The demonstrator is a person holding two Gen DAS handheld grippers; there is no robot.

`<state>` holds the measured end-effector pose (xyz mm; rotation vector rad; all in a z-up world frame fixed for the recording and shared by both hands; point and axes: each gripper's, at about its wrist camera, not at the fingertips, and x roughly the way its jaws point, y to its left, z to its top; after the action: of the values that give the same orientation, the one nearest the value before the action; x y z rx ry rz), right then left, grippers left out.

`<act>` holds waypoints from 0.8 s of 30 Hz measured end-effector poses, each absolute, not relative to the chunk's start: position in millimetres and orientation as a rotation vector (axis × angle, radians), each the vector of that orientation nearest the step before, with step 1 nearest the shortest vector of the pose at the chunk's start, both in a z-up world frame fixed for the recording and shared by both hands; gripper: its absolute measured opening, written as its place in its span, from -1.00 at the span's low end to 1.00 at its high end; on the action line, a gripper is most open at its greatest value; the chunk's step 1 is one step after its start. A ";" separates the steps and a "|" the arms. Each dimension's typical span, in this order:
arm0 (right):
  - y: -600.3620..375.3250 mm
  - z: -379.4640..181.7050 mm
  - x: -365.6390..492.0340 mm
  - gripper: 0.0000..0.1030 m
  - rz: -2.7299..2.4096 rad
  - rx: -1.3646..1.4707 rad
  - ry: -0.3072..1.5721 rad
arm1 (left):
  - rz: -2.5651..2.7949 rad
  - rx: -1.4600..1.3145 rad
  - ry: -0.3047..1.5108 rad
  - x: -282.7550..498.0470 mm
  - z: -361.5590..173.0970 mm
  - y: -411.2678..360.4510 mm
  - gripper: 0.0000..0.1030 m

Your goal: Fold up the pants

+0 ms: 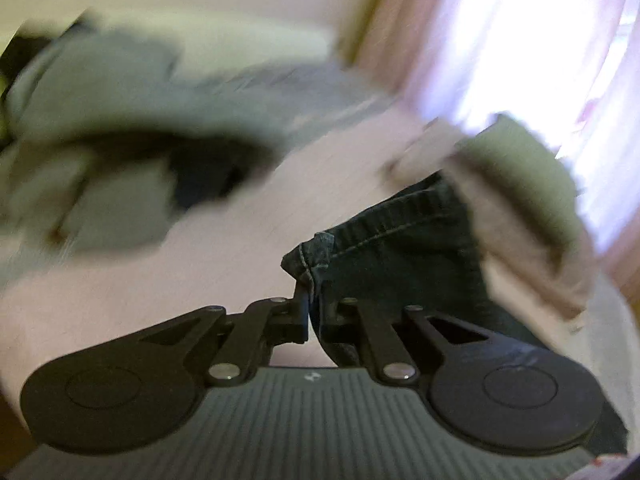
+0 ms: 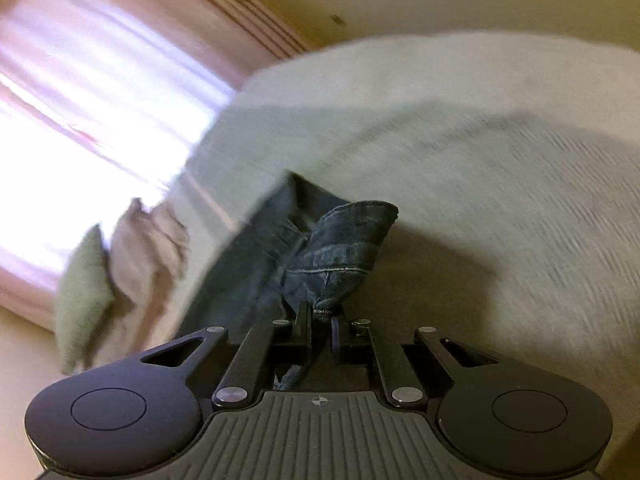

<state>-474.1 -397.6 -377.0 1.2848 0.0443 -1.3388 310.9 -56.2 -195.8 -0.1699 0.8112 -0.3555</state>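
While both views are smeared with blur, we can still read the main facts. Our left tool (image 1: 310, 312) is closed on the pants (image 1: 400, 256) — dark denim, pinched right at a stitched hem corner, with the cloth running away from the jaws toward the upper right of the left wrist view. Our right tool (image 2: 320, 316) is likewise clamped on the pants (image 2: 340, 248): a bunched fold of the same dark denim stands up just ahead of its jaws, and a bit of fabric shows behind them, near the tool's body.

We take the pants as our landmark. Beneath and around them lies the bed (image 2: 480, 160), covered in pale, faintly ribbed fabric; the denim lifts off it at both gripped ends, though how much of the garment rests on the bed we cannot tell. Beyond the pants in the right wrist view, to their left, sit a green pillow (image 2: 80, 280) and a tan one (image 2: 148, 248), touching each other. Behind those pillows hangs a pinkish curtain (image 2: 100, 80), bright with daylight. In the left wrist view, to the left of the pants and well apart from them, lies a heap of grey and dark cloth (image 1: 100, 120) — too blurred to name further.
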 end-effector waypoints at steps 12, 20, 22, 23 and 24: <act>-397.8 -413.5 -419.0 -0.56 -1.612 1.081 0.659 | -0.204 0.323 0.949 285.0 -294.8 -87.5 -0.46; -430.7 -459.8 -340.7 -0.34 -1.430 0.888 0.879 | -0.528 0.600 0.917 247.9 -357.0 -180.3 -0.29; -421.9 -473.4 -361.9 -0.38 -1.443 0.942 0.876 | -0.437 0.581 0.944 265.2 -371.0 -159.7 0.13; -414.5 -467.2 -374.9 -0.41 -1.454 0.992 0.786 | -0.379 0.543 0.966 276.0 -368.3 -148.0 0.14; -410.9 -461.0 -381.4 -0.40 -1.472 1.037 0.757 | -0.312 0.520 0.987 286.3 -362.5 -136.0 0.12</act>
<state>-381.4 -410.9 -461.0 1.0374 0.7574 -1.4720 286.3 -136.0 -362.5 0.5195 0.9874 -0.3119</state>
